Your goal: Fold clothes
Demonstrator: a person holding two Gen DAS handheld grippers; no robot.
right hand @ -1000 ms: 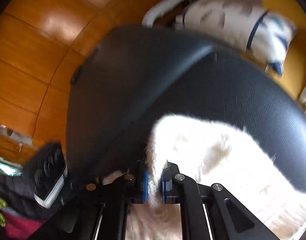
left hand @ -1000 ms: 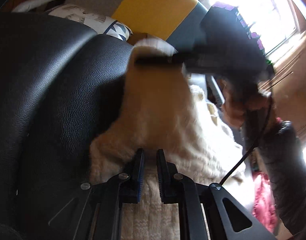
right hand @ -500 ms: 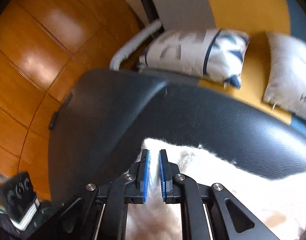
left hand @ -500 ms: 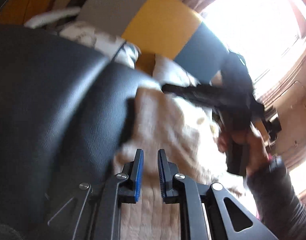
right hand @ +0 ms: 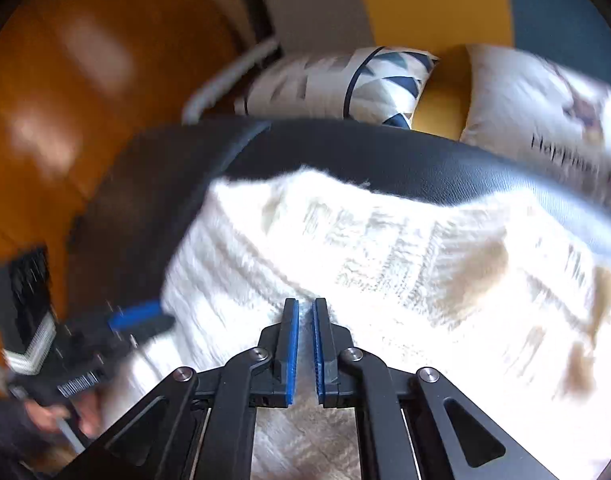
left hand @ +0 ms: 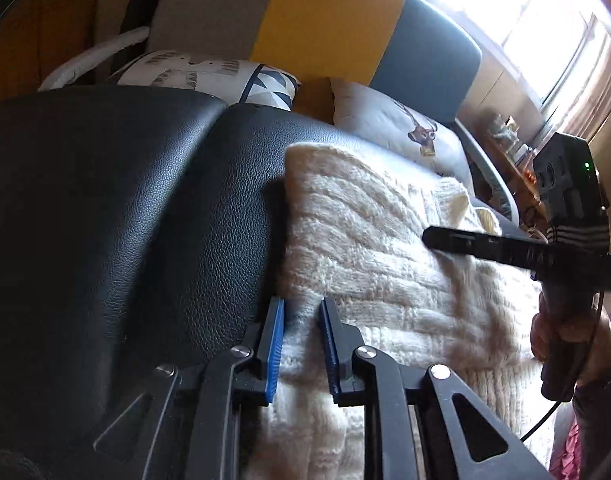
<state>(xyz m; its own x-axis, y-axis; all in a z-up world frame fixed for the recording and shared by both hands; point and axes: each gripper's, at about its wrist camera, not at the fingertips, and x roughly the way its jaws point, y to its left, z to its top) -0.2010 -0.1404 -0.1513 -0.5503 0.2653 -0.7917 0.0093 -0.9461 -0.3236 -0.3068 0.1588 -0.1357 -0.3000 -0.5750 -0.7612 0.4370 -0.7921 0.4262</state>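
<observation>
A cream knitted sweater (left hand: 385, 264) lies folded over on a black leather seat (left hand: 125, 220). My left gripper (left hand: 301, 320) sits at the sweater's left edge with its jaws slightly apart, and the knit shows in the gap without being pinched. My right gripper (right hand: 304, 322) hovers over the sweater (right hand: 385, 248) with a narrow gap between its blue pads, gripping nothing. The right gripper also shows in the left wrist view (left hand: 505, 248) above the sweater's right part. The left gripper shows blurred in the right wrist view (right hand: 137, 316).
Two printed cushions (left hand: 209, 76) (left hand: 397, 128) lean on a sofa back of grey, yellow and blue panels (left hand: 325, 24) behind the seat. A wooden floor (right hand: 65, 80) lies to the left. A bright window (left hand: 525, 20) is at the right.
Both grippers let go of the sweater, which was lifted and folded over and now lies flat. The right gripper has pulled back over the sweater's middle.
</observation>
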